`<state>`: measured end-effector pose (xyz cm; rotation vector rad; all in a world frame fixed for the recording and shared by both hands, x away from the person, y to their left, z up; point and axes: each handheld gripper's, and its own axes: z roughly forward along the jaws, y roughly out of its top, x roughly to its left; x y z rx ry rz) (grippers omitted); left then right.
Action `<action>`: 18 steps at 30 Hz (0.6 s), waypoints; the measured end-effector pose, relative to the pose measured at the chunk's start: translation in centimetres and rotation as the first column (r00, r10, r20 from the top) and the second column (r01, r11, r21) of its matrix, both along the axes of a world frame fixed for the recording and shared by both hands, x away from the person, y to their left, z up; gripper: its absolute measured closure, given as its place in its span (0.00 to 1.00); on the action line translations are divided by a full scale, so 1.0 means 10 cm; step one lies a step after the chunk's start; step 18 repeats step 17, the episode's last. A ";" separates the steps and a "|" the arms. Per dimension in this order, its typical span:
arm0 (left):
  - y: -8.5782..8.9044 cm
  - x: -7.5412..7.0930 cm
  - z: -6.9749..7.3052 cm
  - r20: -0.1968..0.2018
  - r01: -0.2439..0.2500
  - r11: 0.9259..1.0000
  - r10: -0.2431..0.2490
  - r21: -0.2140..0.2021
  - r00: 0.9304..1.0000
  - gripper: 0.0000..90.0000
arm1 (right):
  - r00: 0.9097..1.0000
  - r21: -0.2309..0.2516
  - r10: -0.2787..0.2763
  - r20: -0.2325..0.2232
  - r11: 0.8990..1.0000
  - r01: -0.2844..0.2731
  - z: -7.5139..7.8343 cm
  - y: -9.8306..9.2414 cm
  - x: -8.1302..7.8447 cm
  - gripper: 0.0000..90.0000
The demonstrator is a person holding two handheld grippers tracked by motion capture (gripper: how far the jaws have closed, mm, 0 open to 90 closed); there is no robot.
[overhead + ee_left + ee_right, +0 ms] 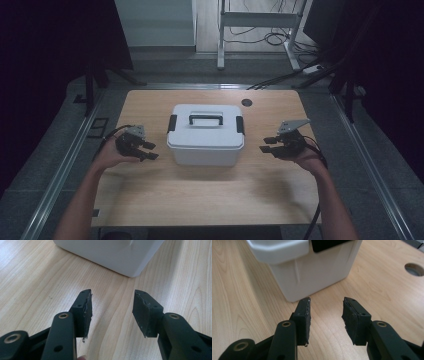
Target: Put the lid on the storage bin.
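Midway between both tongs sits the white plastic lidded storage box (205, 135) with black handle and side latches, on the pale wooden table (200, 195). Left gripper (150, 151) and right gripper (266, 145) flank its long axis, seemingly equally near, jaws apart and empty. No legible writing.
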<state>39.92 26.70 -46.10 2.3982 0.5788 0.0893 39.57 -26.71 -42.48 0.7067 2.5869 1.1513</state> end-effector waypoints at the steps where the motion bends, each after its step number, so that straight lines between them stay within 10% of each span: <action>1: 0.00 -0.01 -0.01 0.001 0.000 1.000 0.000 -0.003 1.000 0.56 | 1.000 0.000 0.000 0.000 1.000 0.000 0.00 0.00 0.00 0.63; 18: 0.01 -0.02 -0.05 0.008 -0.013 1.000 0.013 -0.007 1.000 0.56 | 0.998 0.025 -0.059 0.002 0.998 0.059 -0.23 -0.04 -0.01 0.61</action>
